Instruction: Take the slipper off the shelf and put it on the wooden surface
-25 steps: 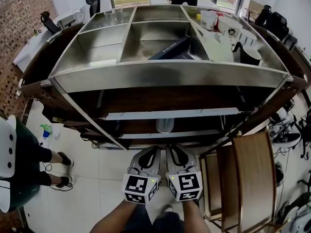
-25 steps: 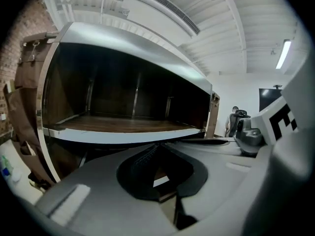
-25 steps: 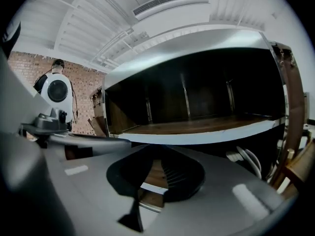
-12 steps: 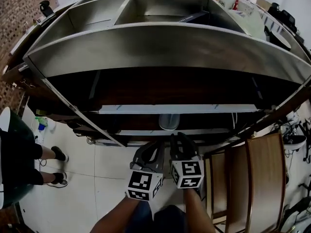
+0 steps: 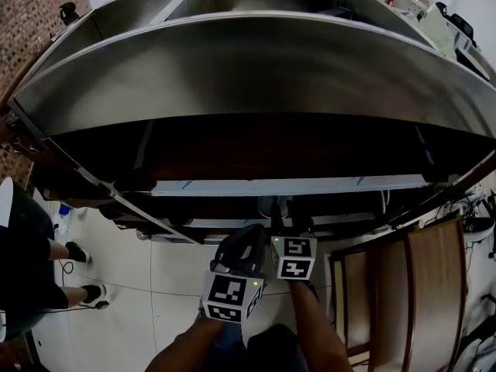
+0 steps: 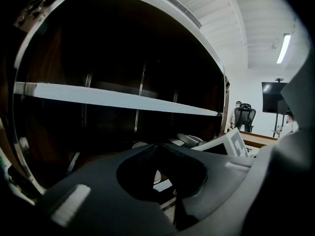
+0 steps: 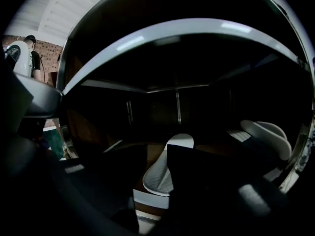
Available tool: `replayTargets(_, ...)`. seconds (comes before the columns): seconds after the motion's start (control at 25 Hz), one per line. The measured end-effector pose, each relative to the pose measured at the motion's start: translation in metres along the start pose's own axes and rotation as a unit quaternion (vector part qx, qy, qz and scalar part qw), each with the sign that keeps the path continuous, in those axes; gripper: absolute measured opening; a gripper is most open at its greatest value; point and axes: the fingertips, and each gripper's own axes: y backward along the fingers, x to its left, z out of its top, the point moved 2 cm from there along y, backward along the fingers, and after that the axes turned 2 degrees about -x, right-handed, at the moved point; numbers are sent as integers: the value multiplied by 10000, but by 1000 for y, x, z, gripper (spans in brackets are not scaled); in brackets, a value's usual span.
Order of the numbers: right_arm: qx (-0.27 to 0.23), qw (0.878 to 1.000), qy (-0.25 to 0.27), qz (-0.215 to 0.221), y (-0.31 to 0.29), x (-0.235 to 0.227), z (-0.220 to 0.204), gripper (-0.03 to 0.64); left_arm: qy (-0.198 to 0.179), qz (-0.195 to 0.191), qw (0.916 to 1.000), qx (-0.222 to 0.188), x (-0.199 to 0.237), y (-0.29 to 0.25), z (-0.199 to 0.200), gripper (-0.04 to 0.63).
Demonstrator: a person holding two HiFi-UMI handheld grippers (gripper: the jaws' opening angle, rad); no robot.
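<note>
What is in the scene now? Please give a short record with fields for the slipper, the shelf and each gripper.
slipper: pale slipper, lying flat on a low board, not held
shelf: shelf unit, metal top, dark inside
right gripper: right gripper aimed at the slipper; jaws apart, have just been opening; slipper shows in the gap, pads not on it
left gripper: left gripper beside the right one; jaws together, nothing between them
task state: slipper not yet taken off the shelf

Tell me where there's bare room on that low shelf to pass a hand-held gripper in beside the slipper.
Bare wood shows on the low shelf just left of the middle slipper, and again between it and the second slipper at right. The far right end, by that second slipper, is crowded.
</note>
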Motion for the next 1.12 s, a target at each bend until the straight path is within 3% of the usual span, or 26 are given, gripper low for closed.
replayTargets(0.32,332,9993,-97,-109,-44,-8,-25,116,7,-58,9999,116,12,-7,-10,5)
replayTargets(0.48,572,9975,-125,-393,-64,-19,-34,126,13,-75,9999,133,18,-10,-12,5)
replayTargets(0.92,1612,9838,-251,-749,-112,-36,-78,126,123,118,9989,430,54,-36,-25,5)
replayTargets(1.12,1734,9814,-73,-817,-114,-41,-79,54,89,117,9988,470,59,-44,-28,5)
